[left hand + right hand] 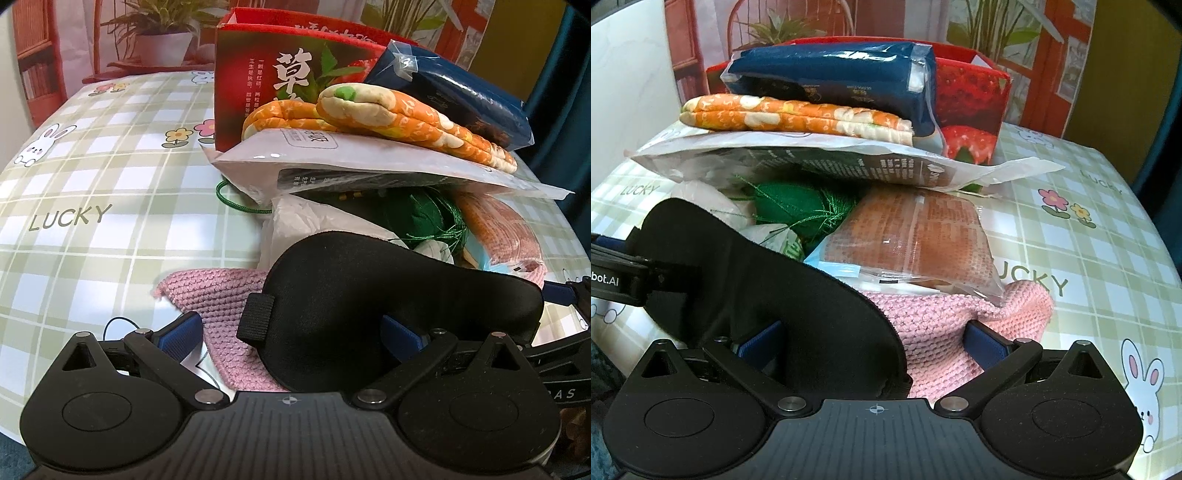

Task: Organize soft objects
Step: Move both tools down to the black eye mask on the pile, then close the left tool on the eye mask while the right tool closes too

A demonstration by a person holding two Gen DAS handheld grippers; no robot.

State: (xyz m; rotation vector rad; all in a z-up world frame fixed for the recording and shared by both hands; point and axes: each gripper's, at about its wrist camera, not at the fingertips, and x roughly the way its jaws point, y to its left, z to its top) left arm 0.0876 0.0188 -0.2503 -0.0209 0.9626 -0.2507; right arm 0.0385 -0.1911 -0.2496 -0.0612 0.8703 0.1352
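Note:
A black eye mask point(369, 306) point(757, 280) lies on a pink knitted cloth point(218, 310) point(942, 325) at the near edge of a pile of soft goods. My left gripper point(291, 330) is open; the mask drapes between its fingers and hides most of the right blue pad point(400, 334). My right gripper point(871, 341) is open too, with the mask over its left pad point(761, 341) and the pink cloth between the fingers. Each gripper shows at the edge of the other's view, the right gripper point(572, 295) and the left gripper point(628, 275).
Behind the mask the pile holds a green thread ball point(424, 218), a wrapped brown pack point(923, 236), a flat white bag point(369, 162), a folded orange flowered cloth point(406, 114) and a navy packet point(831, 70). A red strawberry box point(280, 74) stands behind. The checked tablecloth point(92, 184) spreads left.

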